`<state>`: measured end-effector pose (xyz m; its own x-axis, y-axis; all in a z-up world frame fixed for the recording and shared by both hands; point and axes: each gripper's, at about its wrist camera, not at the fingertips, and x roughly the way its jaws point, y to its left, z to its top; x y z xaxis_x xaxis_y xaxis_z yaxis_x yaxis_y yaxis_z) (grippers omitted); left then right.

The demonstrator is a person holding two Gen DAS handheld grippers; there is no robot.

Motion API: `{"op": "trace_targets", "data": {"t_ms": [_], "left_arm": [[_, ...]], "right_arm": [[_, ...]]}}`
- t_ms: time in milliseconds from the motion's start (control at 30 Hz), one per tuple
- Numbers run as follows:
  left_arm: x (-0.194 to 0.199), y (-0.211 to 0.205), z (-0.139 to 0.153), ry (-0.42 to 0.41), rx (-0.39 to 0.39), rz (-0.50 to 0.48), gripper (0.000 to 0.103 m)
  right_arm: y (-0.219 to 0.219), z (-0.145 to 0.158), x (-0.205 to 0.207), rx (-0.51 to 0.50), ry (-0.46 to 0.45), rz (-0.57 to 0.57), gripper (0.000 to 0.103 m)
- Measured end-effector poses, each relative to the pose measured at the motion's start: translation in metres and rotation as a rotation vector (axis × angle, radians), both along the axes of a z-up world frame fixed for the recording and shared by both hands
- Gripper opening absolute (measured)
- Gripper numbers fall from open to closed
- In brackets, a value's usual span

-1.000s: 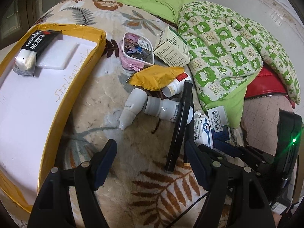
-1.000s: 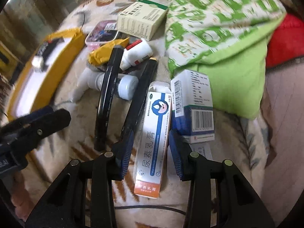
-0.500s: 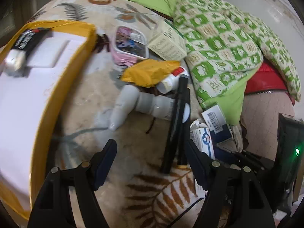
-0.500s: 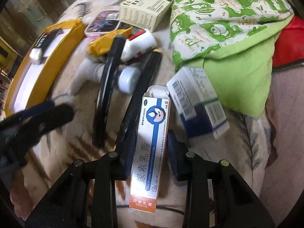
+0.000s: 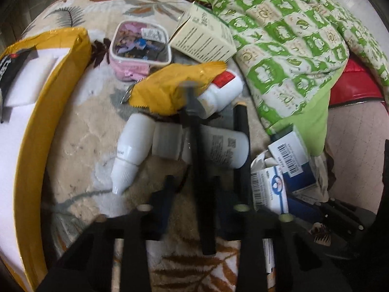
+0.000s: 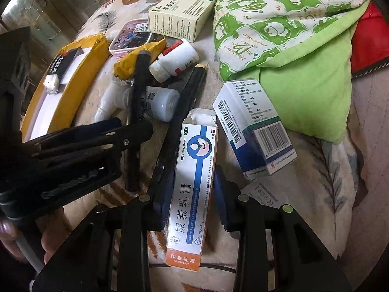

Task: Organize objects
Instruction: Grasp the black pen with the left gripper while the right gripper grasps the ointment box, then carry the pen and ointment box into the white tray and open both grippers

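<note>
- The left gripper (image 5: 192, 192) has just been closing around a long black pen-like stick (image 5: 198, 170); the picture is blurred, so real contact of the pads cannot be told.
- This stick lies across a white bottle (image 5: 218, 149) on the leaf-pattern blanket (image 5: 80, 131).
- The right gripper (image 6: 194, 194) is narrowly closed and holds a white-blue ointment box (image 6: 194, 177), beside a second black stick (image 6: 184, 112).

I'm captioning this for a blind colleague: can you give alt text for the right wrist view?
The right gripper clamps a white-and-blue ointment box on a leaf-patterned blanket. At its left, the left gripper holds a black pen among scattered bottles and boxes.
</note>
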<state>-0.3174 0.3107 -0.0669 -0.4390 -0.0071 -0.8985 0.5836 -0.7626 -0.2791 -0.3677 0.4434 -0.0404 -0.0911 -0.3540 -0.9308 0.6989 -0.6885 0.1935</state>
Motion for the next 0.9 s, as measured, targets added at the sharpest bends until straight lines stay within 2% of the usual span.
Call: {"op": "trace_targets", "data": {"t_ms": [33,100,333,433,667,733,767,900], "left_arm": [[0.001,0.0,0.0,0.009,0.008,-0.002,0.014],[0.003,0.004,0.004,0.02,0.003,-0.011,0.013],[0.013,0.013,0.02,0.041,0.004,-0.045,0.013],[0.021,0.013,0.028,0.049,0.001,-0.036,0.013],[0.049,0.005,0.049,0.122,0.029,0.002,0.013],[0.059,0.003,0.06,0.158,0.035,0.014,0.013],[0.078,0.004,0.068,0.178,0.034,0.019,0.013],[0.099,0.003,0.088,0.212,0.01,0.035,0.013]], "right_arm": [[0.0,0.0,0.002,0.002,0.004,0.001,0.032],[0.001,0.001,0.004,0.007,0.012,0.007,0.032],[-0.004,0.005,0.013,0.007,0.007,0.018,0.031],[-0.001,0.01,0.013,-0.021,-0.017,-0.015,0.031],[0.009,0.033,0.017,-0.09,-0.004,-0.05,0.031],[0.007,0.039,0.021,-0.105,0.002,-0.047,0.031],[0.004,0.043,0.025,-0.123,-0.003,-0.036,0.031],[-0.012,0.055,0.041,-0.177,-0.013,-0.002,0.031]]}}
